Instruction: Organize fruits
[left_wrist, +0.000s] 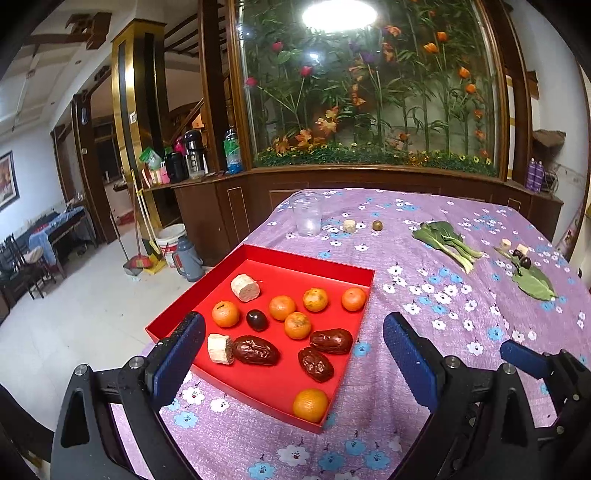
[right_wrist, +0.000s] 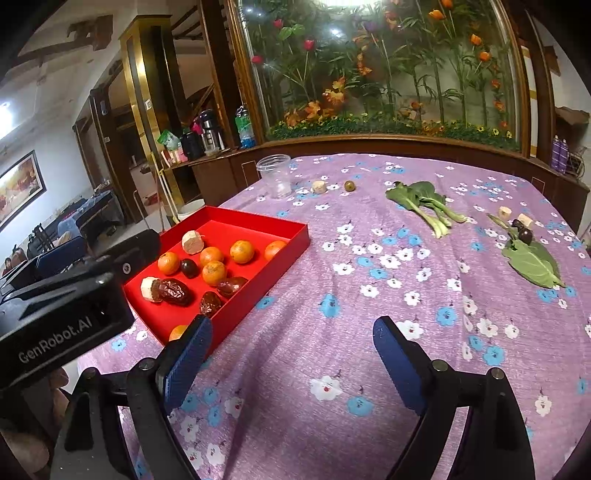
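Observation:
A red tray (left_wrist: 343, 264) (right_wrist: 295, 242) on the purple flowered cloth holds several oranges (left_wrist: 282, 307) (right_wrist: 242, 251), three dark red dates (left_wrist: 255, 350) (right_wrist: 176, 291), a dark plum (left_wrist: 256, 319) (right_wrist: 188, 267) and two pale cut pieces (left_wrist: 245, 288). My left gripper (left_wrist: 293, 354) is open and empty above the tray's near side. My right gripper (right_wrist: 291, 347) is open and empty over bare cloth right of the tray. Far right lie two dark plums (left_wrist: 521, 259) (right_wrist: 522, 232) and pale pieces (right_wrist: 505, 212).
A clear plastic cup (left_wrist: 306, 214) (right_wrist: 275, 177), a pale piece (left_wrist: 349, 226) and a small green fruit (left_wrist: 377, 225) (right_wrist: 349, 185) stand at the back. Bok choy (left_wrist: 445, 240) (right_wrist: 424, 205) and a leaf (left_wrist: 533, 282) (right_wrist: 532, 264) lie right. The table edge drops left.

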